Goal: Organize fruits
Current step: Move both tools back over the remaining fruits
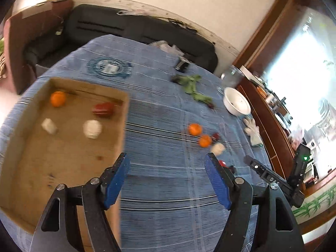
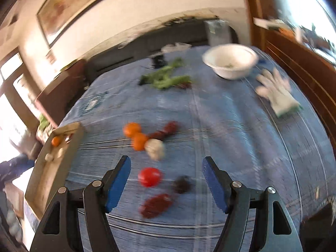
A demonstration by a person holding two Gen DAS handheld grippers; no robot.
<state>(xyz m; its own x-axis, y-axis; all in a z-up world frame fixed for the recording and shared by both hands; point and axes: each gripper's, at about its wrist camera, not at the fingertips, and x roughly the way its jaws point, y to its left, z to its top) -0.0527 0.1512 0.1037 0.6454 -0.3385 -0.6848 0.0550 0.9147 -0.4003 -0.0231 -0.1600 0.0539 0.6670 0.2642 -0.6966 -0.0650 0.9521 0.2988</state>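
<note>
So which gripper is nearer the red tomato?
Right. The right gripper hangs open just above the tomato; the left gripper sits farther off, toward the box.

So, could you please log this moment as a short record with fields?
surface: blue cloth
box: one orange, a red fruit, two pale pieces
loose on cloth: two oranges, red tomato, pale piece, dark red pieces
other: white bowl, white glove, greens
left gripper: open, empty
right gripper: open, empty
</note>
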